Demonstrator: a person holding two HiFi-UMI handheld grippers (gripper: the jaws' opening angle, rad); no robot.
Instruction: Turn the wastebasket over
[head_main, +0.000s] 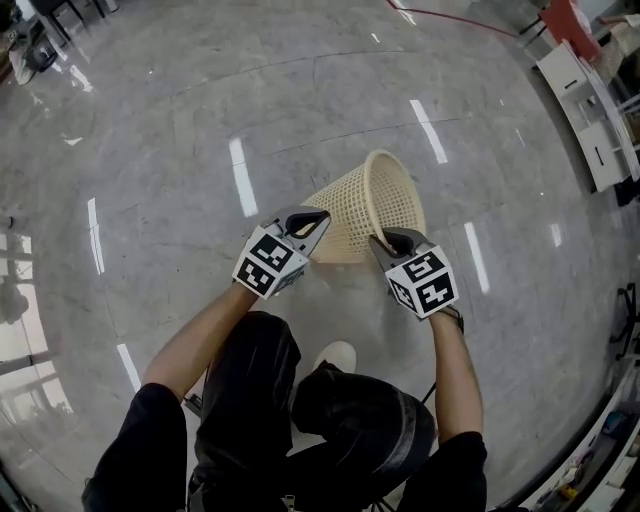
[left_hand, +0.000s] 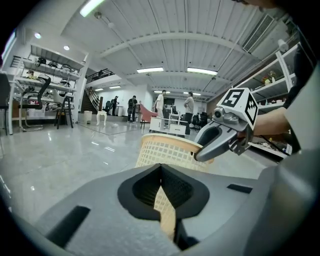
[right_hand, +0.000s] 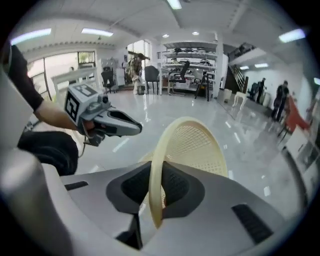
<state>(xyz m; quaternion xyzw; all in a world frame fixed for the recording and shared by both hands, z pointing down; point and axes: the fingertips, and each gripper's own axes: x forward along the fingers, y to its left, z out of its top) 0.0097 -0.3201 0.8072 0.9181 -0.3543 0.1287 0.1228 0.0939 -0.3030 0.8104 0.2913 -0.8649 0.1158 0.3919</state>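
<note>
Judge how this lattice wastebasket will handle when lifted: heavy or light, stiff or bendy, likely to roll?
Probably light: the wastebasket is thin open lattice. Likely a bit bendy where the right gripper pinches its slim rim and the left gripper its mesh wall. Round and tapered, it may roll in a curve if released sideways.

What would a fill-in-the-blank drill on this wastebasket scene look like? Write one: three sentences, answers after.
The right gripper clamps the wastebasket by its ____. The left gripper pinches its mesh wall, so ____ grippers hold it. Beneath everything lies a glossy grey ____.
Missing words: rim; both; floor.
</note>
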